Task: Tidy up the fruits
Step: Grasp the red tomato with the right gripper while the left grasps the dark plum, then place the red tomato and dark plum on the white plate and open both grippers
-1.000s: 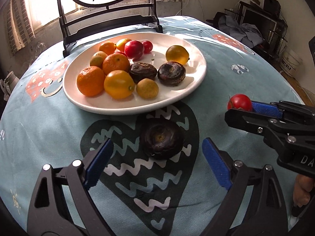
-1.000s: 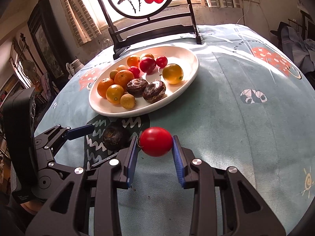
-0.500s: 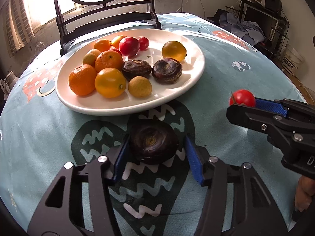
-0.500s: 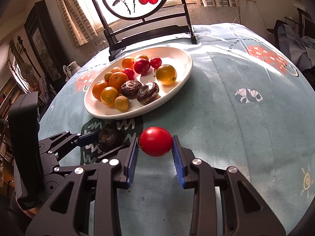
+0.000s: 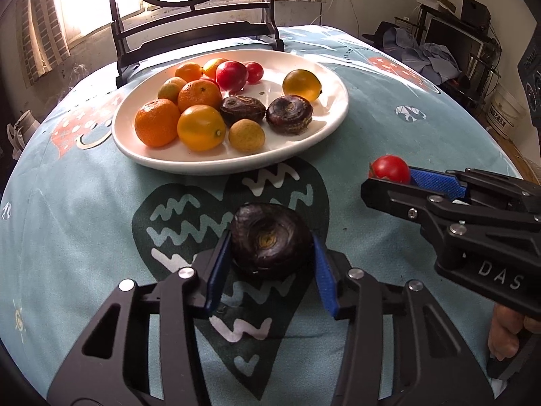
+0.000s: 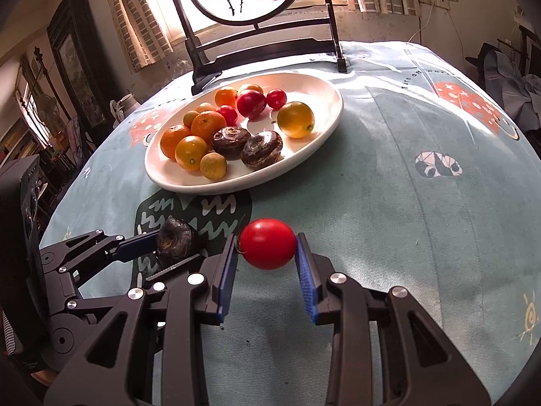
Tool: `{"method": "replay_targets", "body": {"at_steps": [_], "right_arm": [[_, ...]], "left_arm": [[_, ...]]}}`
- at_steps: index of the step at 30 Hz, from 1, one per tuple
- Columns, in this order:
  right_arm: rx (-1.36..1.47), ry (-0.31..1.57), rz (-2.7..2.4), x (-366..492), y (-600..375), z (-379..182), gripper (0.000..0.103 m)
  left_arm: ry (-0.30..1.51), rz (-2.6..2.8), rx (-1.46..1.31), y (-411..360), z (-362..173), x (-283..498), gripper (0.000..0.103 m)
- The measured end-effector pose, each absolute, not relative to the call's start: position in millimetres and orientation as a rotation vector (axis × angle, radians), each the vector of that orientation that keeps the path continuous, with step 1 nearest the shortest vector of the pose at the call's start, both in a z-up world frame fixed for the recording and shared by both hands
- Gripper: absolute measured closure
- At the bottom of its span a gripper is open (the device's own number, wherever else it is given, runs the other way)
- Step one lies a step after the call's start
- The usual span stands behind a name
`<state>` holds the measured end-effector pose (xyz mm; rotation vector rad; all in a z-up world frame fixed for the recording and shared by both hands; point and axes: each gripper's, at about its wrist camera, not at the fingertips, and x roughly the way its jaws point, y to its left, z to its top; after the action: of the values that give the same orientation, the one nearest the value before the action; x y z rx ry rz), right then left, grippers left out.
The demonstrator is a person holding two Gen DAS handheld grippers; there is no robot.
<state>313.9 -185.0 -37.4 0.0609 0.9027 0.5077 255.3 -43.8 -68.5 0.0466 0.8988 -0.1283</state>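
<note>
Fruits are mostly sorted already: the white plate point(image 5: 333, 120) near the far side of the tabletop point(image 5: 389, 128) has oranges, small yellow ones, red tomatoes and two dark brown water chestnuts on it. Only two pieces are off the plate, as far as I can see, and both are in the jaws right now.

The left gripper point(image 5: 270, 264) has just been closing its jaws around the third water chestnut point(image 5: 268, 240), which sits on the dark heart print of the cloth just in front of the plate. The blue pads look pressed against its sides, and it doesn't look lifted yet.

The right gripper point(image 6: 267, 264) is pinching a red tomato point(image 6: 268, 248) between its jaws, held a bit above the cloth, off to the right of the plate.

So I'd say it's nearly done. What's left is carrying those two over and dropping them on the plate, probably chestnut next to the other chestnuts and tomato by the reds.
</note>
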Motion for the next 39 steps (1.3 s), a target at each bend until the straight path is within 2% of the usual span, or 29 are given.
{"method": "replay_targets", "body": {"at_steps": [9,14,23,31,36,37,39], "right_arm": [[0.074,0.844,0.616,288,-177,-24,0.068],[0.069,0.760,0.642,290,-172,5,0.068],[0.092,0.701,0.623,347,-160,38,0.068],[0.114,0.709,0.592,402,-156,34,0.068],[0.086,0.720,0.590,425,-148,25,0.068],[0.081,0.722,0.594,428,-146,24,0.068],[0.070,0.722,0.595,432,-142,21,0.068]], "left_arm": [[0.847,-0.132,-0.080,-16,-47,222,0.056],[0.808,-0.139,-0.073,-4,-21,234,0.056],[0.754,-0.119,-0.079,9,15,308,0.056],[0.817,-0.054,-0.061,20,-4,407,0.056],[0.871,-0.032,-0.063,24,-20,439,0.055],[0.872,-0.023,-0.062,25,-21,441,0.054],[0.846,0.006,-0.063,28,-16,439,0.023]]}}
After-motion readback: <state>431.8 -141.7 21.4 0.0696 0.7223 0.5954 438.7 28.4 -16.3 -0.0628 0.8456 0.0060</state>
